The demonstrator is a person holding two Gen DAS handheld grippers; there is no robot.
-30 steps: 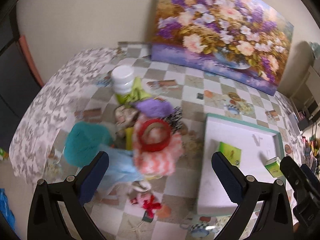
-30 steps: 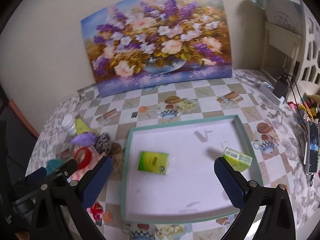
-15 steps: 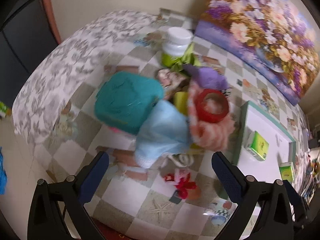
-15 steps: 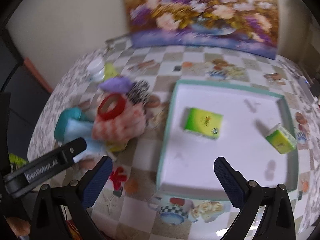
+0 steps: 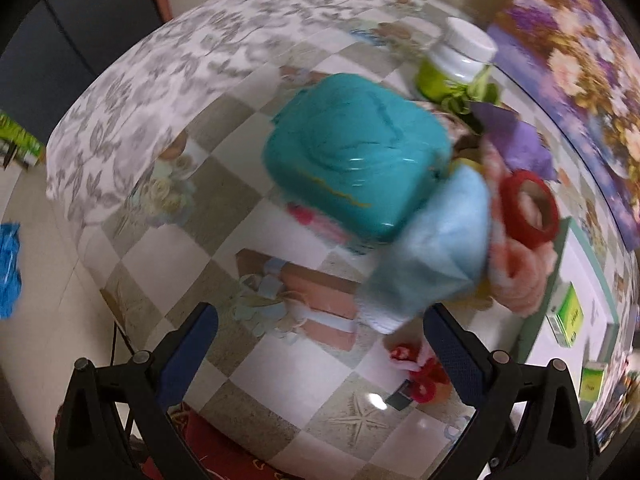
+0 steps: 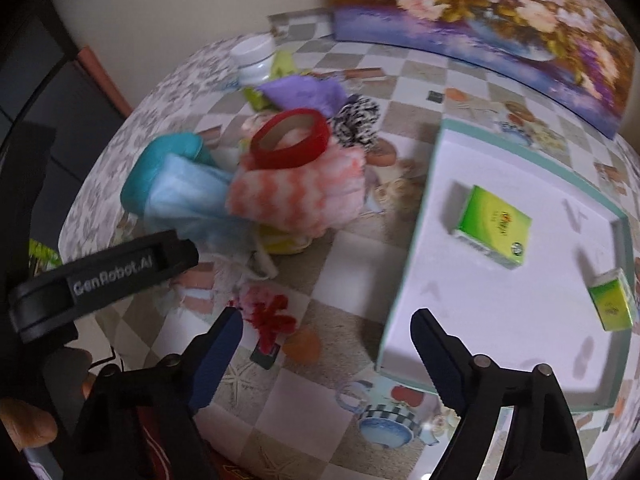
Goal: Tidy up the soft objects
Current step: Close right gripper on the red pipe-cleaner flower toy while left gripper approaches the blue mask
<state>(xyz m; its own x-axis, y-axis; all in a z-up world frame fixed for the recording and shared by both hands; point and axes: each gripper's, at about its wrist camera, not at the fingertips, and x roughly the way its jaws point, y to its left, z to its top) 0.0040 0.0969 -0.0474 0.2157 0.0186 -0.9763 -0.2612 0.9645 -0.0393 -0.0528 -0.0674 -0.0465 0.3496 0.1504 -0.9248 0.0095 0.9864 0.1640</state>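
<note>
- The left tool (image 5: 320,354) pointed steeply down at the desk (image 5: 248,396), its blue pads spread wide with only checkered cloth between them.
- The heap of soft things lay beyond and to the right of the left tool's fingertips, not touching them.
- In that heap, a pale blue cloth (image 5: 436,252) was nearest, its lower corner just above the left tool's right finger (image 5: 452,356).
- A teal pouch (image 5: 352,156) sat behind the blue cloth, partly overlapped by it.
- A coral-and-white fuzzy cloth (image 6: 300,196) lay beside the blue cloth, with a red tape ring (image 6: 292,138) resting on top of it.
- A purple cloth (image 6: 304,92), a black-and-white striped piece (image 6: 358,120) and a white-capped jar (image 6: 254,60) stood at the far side of the heap.
- The right tool (image 6: 326,344) hung over bare desk between the heap and the white tray (image 6: 404,304); its jaws were closing, with nothing between them.
- A small red fuzzy item (image 6: 274,316) lay just beyond the right tool's left finger (image 6: 218,354), near but apart.
- The tray held two green boxes (image 6: 494,226), well apart from each other.
- A flower painting (image 6: 500,12) leaned against the wall behind the desk.
- The pictures were blurred, so fine detail in the heap could not be told.
</note>
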